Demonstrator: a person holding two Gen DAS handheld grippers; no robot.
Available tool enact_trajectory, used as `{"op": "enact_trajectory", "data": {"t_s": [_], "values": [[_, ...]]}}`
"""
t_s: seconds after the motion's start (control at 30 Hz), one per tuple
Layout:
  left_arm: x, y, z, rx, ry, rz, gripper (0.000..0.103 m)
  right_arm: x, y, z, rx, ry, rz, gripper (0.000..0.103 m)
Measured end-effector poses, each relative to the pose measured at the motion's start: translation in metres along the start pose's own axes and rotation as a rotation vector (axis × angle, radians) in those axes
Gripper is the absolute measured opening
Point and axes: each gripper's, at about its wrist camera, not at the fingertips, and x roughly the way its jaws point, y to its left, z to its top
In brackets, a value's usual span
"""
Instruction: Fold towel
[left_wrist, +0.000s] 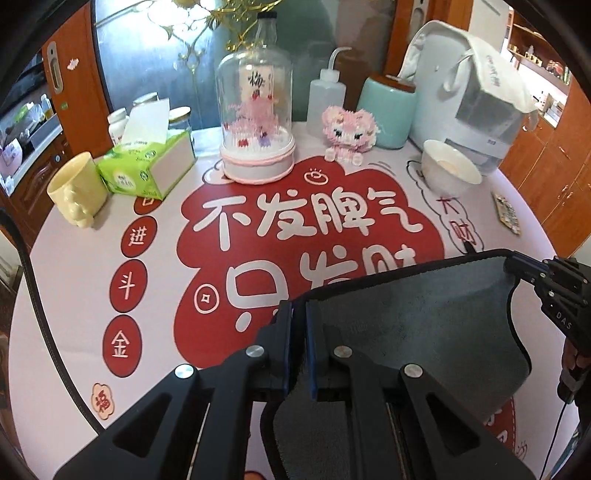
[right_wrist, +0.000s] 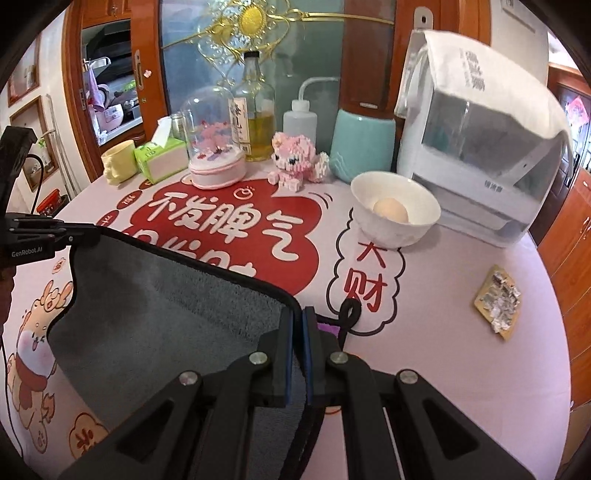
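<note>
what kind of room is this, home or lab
Most likely a home dining area: a table with a printed cloth holds a tissue box, a bowl with an egg and a toy pig; wooden cabinets behind.

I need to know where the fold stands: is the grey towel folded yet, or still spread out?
Spread. The grey towel hangs as a single sheet, with left gripper and right gripper each clamping a top corner.

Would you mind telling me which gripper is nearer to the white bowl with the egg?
Right. The right gripper holds the towel corner just short of the white bowl; the left gripper grips the far corner.
</note>
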Motion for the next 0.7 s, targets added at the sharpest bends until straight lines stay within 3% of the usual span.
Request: {"op": "enact_trajectory", "data": {"t_s": [0.23, 0.3, 0.37, 0.43, 0.63, 0.7], "values": [[0.016, 0.001, -0.001, -0.02, 0.03, 0.021, 0.014, 0.02, -0.003, -0.005, 0.032, 0.04, 0.01, 0.007], [0.016, 0.001, -0.001, -0.022, 0.029, 0.031, 0.022, 0.023, -0.003, -0.006, 0.036, 0.047, 0.008, 0.015], [0.015, 0.002, -0.002, -0.027, 0.028, 0.042, 0.024, 0.024, -0.003, -0.006, 0.04, 0.05, 0.003, 0.028], [0.012, 0.004, -0.003, -0.035, 0.029, 0.047, 0.026, 0.023, -0.003, -0.006, 0.044, 0.049, 0.007, 0.031], [-0.005, 0.006, -0.008, -0.048, 0.012, 0.062, 0.035, 0.012, -0.007, -0.006, 0.075, 0.047, -0.008, 0.052], [-0.011, 0.006, -0.011, -0.052, 0.012, 0.074, 0.043, 0.006, -0.007, -0.008, 0.081, 0.048, -0.018, 0.055]]}}
